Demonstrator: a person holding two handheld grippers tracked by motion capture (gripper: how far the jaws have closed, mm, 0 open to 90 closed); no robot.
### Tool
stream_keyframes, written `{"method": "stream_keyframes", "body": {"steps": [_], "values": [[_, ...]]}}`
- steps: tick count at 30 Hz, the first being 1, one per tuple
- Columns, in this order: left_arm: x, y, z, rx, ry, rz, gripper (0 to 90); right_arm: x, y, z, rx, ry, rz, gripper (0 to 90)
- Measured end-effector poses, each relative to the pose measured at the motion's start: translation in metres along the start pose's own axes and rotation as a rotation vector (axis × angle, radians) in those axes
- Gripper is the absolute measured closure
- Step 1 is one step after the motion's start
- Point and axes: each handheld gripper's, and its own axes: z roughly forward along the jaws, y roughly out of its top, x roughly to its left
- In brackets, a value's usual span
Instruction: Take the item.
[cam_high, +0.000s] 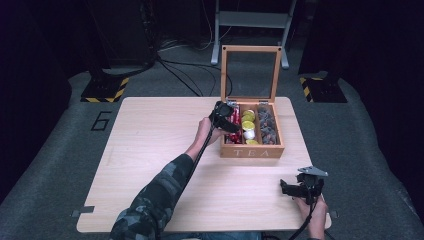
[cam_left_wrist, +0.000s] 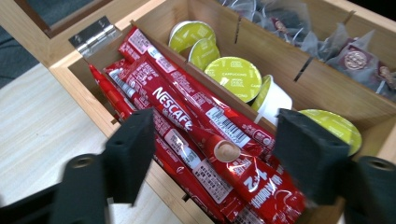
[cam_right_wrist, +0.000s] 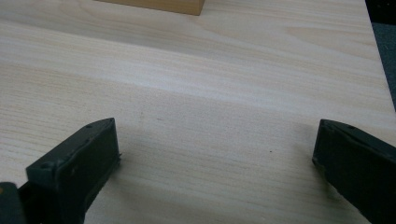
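The left tongs (cam_left_wrist: 212, 154) hang over the left compartment of the wooden tea box (cam_high: 252, 151), and their jaws stand wide apart, grasping nothing. Between the two jaws, just below them, lie the red coffee sticks (cam_left_wrist: 196, 126), packed side by side along this compartment. One stick lies on top of the others and runs slanted between the jaws; I cannot tell if a jaw touches it. Beyond the right jaw of these tongs, behind a thin divider, are the green capsules (cam_left_wrist: 233, 72), and farther still the dark tea bags (cam_left_wrist: 355, 58). The lid (cam_high: 250, 72) of the box stands upright behind the tongs.

The right tongs (cam_high: 301, 188) are well apart from the box, low over the bare surface (cam_right_wrist: 210, 102), also released, with only wood between the jaws.
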Motion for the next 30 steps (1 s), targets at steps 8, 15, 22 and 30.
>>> {"method": "stream_keyframes", "body": {"steps": [8,15,22,30], "values": [[0.002,-0.003,0.009,0.016,0.001,-0.031,45.5,0.0,0.0,0.0,0.0,0.0,0.0,0.1],[-0.001,-0.003,0.014,0.036,0.009,-0.048,58.9,0.0,0.0,0.0,0.0,0.0,0.0,0.1],[-0.003,-0.003,0.018,0.051,0.017,-0.077,66.2,0.0,0.0,0.0,0.0,0.0,0.0,0.1],[-0.005,-0.003,0.022,0.065,0.019,-0.103,74.1,0.0,0.0,0.0,-0.001,0.0,-0.001,0.1]]}}
